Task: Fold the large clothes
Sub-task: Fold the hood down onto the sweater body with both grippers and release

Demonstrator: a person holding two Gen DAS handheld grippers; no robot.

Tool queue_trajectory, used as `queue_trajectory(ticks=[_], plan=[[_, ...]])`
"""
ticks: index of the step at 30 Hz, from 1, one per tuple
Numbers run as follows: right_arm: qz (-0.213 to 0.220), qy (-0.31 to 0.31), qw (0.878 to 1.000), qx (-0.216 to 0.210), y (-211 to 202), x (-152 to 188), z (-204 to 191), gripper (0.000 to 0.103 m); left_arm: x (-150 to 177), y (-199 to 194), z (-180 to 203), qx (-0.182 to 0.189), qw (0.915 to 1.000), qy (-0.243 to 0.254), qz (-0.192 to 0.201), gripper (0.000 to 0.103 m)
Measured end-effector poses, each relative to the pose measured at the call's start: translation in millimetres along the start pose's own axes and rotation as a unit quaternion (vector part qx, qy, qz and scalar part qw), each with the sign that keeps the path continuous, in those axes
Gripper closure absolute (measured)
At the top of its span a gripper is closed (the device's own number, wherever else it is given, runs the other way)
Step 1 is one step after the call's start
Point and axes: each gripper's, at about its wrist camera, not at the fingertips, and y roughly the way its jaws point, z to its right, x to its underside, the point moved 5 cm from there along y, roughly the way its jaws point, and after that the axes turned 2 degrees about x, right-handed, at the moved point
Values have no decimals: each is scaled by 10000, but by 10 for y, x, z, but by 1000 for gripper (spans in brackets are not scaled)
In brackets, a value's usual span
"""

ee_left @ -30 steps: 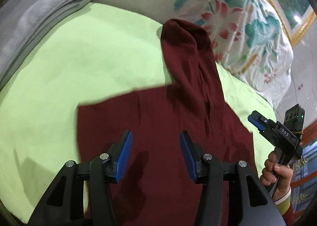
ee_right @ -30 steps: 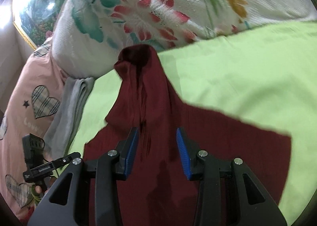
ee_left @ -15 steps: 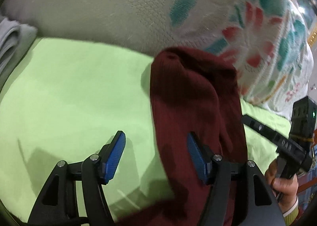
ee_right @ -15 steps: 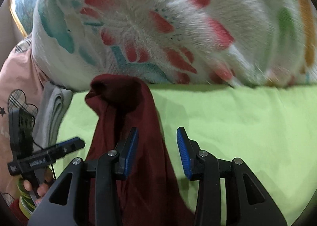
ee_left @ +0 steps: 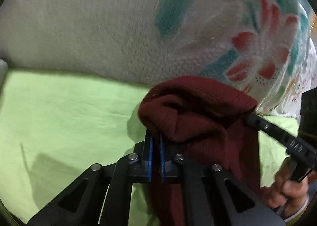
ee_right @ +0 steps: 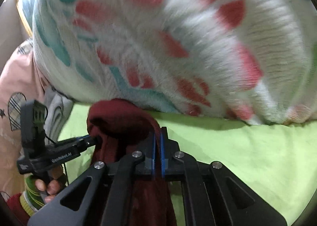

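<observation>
A dark red knit garment (ee_left: 198, 115) lies on the light green sheet (ee_left: 65, 119), its far end bunched against the floral blanket. My left gripper (ee_left: 155, 138) is shut on the left edge of that bunched end. My right gripper (ee_right: 158, 136) is shut on its right edge; the garment (ee_right: 118, 123) hangs down between the arms. Each view shows the other gripper at the cloth: the right one (ee_left: 277, 134) and the left one (ee_right: 59, 152).
A thick white floral blanket (ee_left: 178, 27) rises right behind the garment's end and fills the far side (ee_right: 158, 37). Grey folded cloth (ee_right: 57, 111) and a pink heart-print pillow (ee_right: 15, 91) lie at the left. Green sheet stretches to the right (ee_right: 247, 146).
Both grippers moved forward along the garment to its far end and closed from open onto the cloth's two edges. The blanket now looms much closer.
</observation>
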Motion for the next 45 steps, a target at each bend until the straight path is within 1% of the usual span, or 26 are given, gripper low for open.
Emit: queue_trajectory(ticks=[3, 6, 8, 11, 14, 17, 19, 20, 22, 23, 25, 26, 29, 30, 32, 34, 35, 36, 37, 38, 39, 40, 42, 43, 44, 45], plan=[[146, 142, 9998, 39, -235, 17, 105, 99, 32, -180, 101, -77, 9993, 324, 156, 100], [256, 177, 9995, 63, -495, 71, 150, 99, 140, -480, 273, -26, 9976, 608, 338, 100], [324, 110, 9994, 59, -717, 155, 149, 99, 186, -621, 385, -11, 9966, 701, 428, 101], [391, 93, 9992, -5, -1058, 321, 125, 99, 385, -959, 538, 103, 9949, 798, 615, 101], [396, -20, 9992, -54, -1404, 599, 44, 99, 713, -1274, 710, 212, 9929, 934, 708, 101], [298, 2, 9995, -93, -1666, 936, -33, 99, 1123, -1499, 863, 372, 9931, 919, 625, 101], [231, 97, 9996, -117, -1847, 1222, -25, 99, 1407, -1585, 933, 495, 9936, 861, 543, 101], [205, 140, 9996, -108, -1929, 1378, -45, 99, 1570, -1765, 991, 544, 9933, 868, 532, 101], [140, 239, 9996, -98, -2040, 1615, -51, 99, 1838, -1856, 995, 583, 9940, 791, 476, 101], [94, 290, 9995, -94, -2045, 1741, -80, 99, 2042, -1977, 912, 635, 9941, 756, 444, 101], [33, 315, 9995, -36, -2104, 1936, -89, 99, 2255, -2015, 900, 690, 9945, 694, 378, 101], [-11, 341, 9994, -22, -2130, 2054, -90, 99, 2364, -2029, 890, 649, 9950, 683, 331, 101], [-157, 497, 9986, -83, -2162, 2310, -80, 99, 2640, -2034, 832, 674, 9962, 537, 137, 100], [-209, 504, 9985, -67, -2160, 2375, -83, 98, 2735, -2026, 811, 656, 9966, 505, 47, 100], [-380, 493, 9980, 101, -2150, 2517, -72, 97, 2849, -1977, 771, 629, 9967, 479, -179, 99], [-471, 595, 9970, 117, -2184, 2607, -36, 94, 2975, -1971, 718, 618, 9963, 447, -405, 99], [-477, 662, 9966, 128, -2223, 2631, -5, 93, 3024, -1999, 680, 598, 9962, 428, -458, 97], [-465, 731, 9961, 156, -2278, 2649, 33, 88, 3061, -2027, 642, 601, 9961, 385, -510, 95], [-438, 794, 9957, 181, -2332, 2658, 69, 78, 3085, -2062, 593, 653, 9958, 301, -567, 87], [-366, 910, 9950, 182, -2415, 2667, 122, 72, 3098, -2098, 539, 686, 9958, 198, -570, 76], [-300, 1007, 9943, 162, -2467, 2666, 157, 63, 3101, -2141, 466, 718, 9958, 50, -568, 69], [-238, 1098, 9936, 122, -2511, 2668, 183, 59, 3089, -2165, 422, 770, 9955, -66, -557, 60], [-182, 1256, 9919, -2, -2540, 2656, 205, 59, 3030, -2191, 343, 959, 9934, -362, -513, 59], [-206, 1293, 9914, -43, -2512, 2646, 200, 59, 3005, -2174, 317, 1037, 9919, -505, -528, 57], [-245, 1307, 9911, -32, -2459, 2636, 181, 59, 2978, -2140, 308, 1099, 9903, -632, -575, 55], [-272, 1317, 9909, -22, -2413, 2629, 163, 59, 2952, -2101, 315, 1172, 9887, -716, -606, 55]])
